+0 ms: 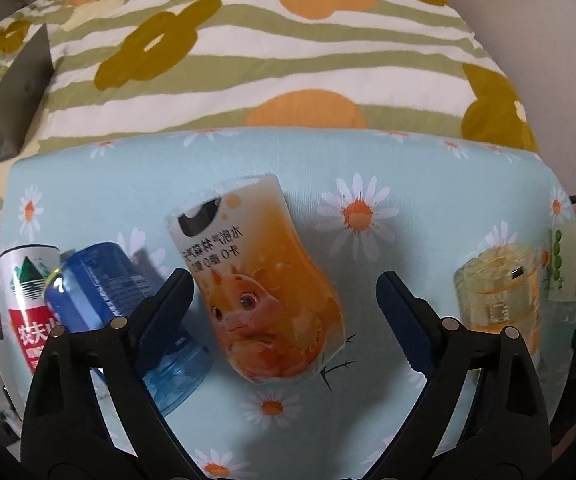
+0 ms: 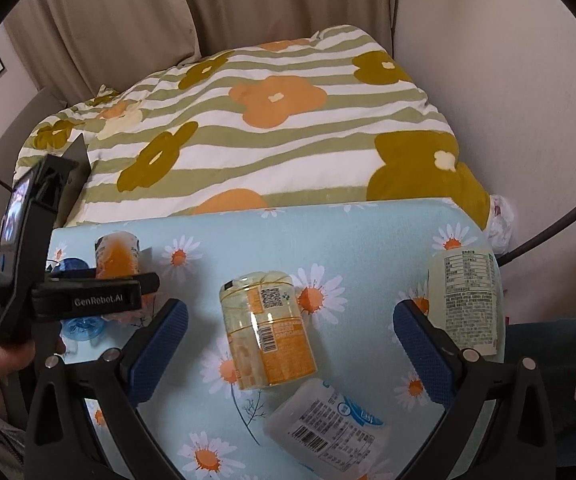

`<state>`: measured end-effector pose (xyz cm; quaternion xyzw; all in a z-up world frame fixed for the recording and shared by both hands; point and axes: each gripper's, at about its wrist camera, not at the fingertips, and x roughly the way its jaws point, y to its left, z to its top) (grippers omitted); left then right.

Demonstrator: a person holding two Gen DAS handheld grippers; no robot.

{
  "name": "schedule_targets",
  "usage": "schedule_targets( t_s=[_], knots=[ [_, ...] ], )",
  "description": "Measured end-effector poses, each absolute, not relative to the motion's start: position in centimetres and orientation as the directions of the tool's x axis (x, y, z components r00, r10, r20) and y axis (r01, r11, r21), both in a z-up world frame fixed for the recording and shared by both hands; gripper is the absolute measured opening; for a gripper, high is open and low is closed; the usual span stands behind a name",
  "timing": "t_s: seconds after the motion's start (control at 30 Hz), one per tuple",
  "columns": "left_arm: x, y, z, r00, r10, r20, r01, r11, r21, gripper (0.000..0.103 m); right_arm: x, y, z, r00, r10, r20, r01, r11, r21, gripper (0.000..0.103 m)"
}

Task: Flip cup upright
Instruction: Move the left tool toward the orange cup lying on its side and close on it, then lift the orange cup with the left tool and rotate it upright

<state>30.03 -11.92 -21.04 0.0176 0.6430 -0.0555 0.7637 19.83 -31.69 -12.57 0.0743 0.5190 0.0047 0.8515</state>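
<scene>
The orange cup (image 1: 261, 280) stands upside down on the daisy-print table (image 1: 428, 184), between the wide-spread fingers of the left hand-held gripper (image 1: 283, 300), touching neither. The right hand-held gripper (image 2: 290, 322) is likewise wide, around a yellow jar (image 2: 265, 330).

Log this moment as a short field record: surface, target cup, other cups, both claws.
surface: daisy-print tabletop, striped floral quilt behind it
target cup: orange dragon cup, print inverted, between the open fingers of the left claw, not gripped
right claw: open, lined up on yellow-orange cup, no contact
other cups: blue cup, red-white cup, white barcode cup lying on its side, pale label cup
</scene>
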Motion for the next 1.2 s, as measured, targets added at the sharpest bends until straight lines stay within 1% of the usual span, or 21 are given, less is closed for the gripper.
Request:
schedule_targets(
  t_s=[0.07,0.1,0.13,0.17,0.2,0.57,0.77,0.97,1.2],
  knots=[
    [29.9,-12.1,-21.5,0.158,-0.058,-0.986,0.111,0.993,-0.041,0.085,20.1,-31.8,-12.8,0.458,0.085,-0.885,0.072,0.989,0.133,0.102],
    [29.9,-12.1,-21.7,0.151,-0.054,-0.987,0.113,0.993,-0.037,0.077,20.2,-32.0,-12.9,0.457,0.086,-0.885,0.074,0.988,0.134,0.102],
    [29.8,-12.1,-21.9,0.15,-0.05,-0.987,0.115,0.993,-0.032,0.072,20.2,-32.0,-13.0,0.456,0.086,-0.886,0.075,0.988,0.135,0.103],
    [29.8,-12.2,-22.0,0.15,-0.045,-0.988,0.119,0.993,-0.027,0.07,20.3,-32.0,-13.0,0.455,0.088,-0.886,0.076,0.988,0.137,0.103],
    [29.7,-12.3,-22.0,0.156,-0.038,-0.987,0.126,0.992,-0.018,0.067,20.3,-32.1,-13.1,0.454,0.089,-0.886,0.077,0.987,0.139,0.103],
    [29.1,-12.9,-21.1,0.174,-0.077,-0.982,0.164,0.985,-0.049,0.066,20.0,-32.0,-13.2,0.459,0.09,-0.884,0.081,0.987,0.142,0.103],
    [27.8,-13.2,-18.9,0.213,-0.096,-0.972,0.179,0.982,-0.058,0.066,18.8,-32.3,-12.0,0.481,0.09,-0.872,0.086,0.985,0.149,0.103],
    [24.4,-13.5,-15.9,0.271,-0.115,-0.956,0.189,0.98,-0.065,0.066,16.5,-32.4,-10.0,0.51,0.096,-0.855,0.069,0.986,0.151,0.103],
    [18.4,-13.3,-13.8,0.314,-0.132,-0.94,0.197,0.978,-0.072,0.067,12.2,-31.9,-8.2,0.54,0.115,-0.833,0.026,0.988,0.154,0.103]
  ],
)
